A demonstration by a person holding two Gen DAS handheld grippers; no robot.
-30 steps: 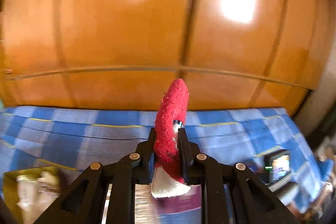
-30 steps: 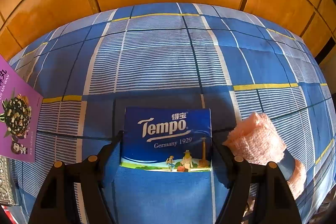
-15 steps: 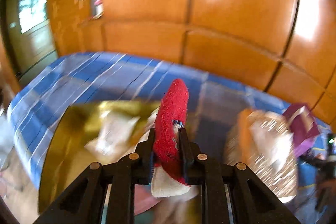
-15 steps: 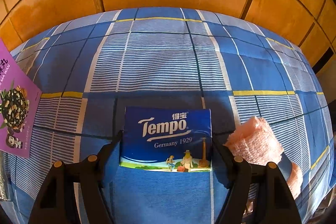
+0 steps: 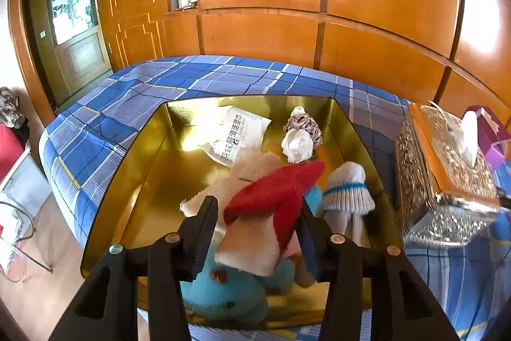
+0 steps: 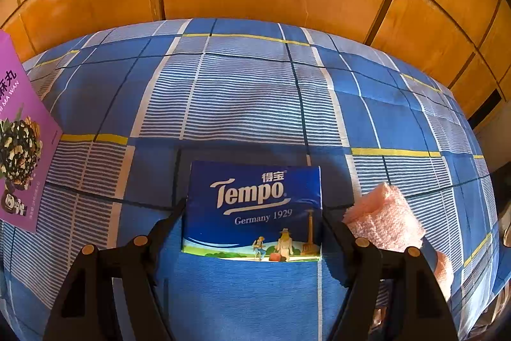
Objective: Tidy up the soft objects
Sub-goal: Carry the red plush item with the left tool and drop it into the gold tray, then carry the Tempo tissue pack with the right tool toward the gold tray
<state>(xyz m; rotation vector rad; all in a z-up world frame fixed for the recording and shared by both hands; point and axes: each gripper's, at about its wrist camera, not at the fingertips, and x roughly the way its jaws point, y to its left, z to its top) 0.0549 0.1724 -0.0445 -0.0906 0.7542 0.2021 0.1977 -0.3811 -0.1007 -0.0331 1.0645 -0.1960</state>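
Left wrist: left tool [image 5: 255, 232] opening around red sock [image 5: 278, 197] over gold tray [image 5: 134, 174].

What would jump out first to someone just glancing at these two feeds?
The red and white sock tipping between the opening left gripper, right over the gold tin of soft things. Next, the blue tissue pack between the right gripper fingers on the checked bedsheet.

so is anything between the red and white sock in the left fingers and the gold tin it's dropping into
Nothing visible blocks it. The left gripper is opening right over the open gold tin, with the red and white sock between its fingers. Below it lie only soft items already in the tin, including a blue plush toy.
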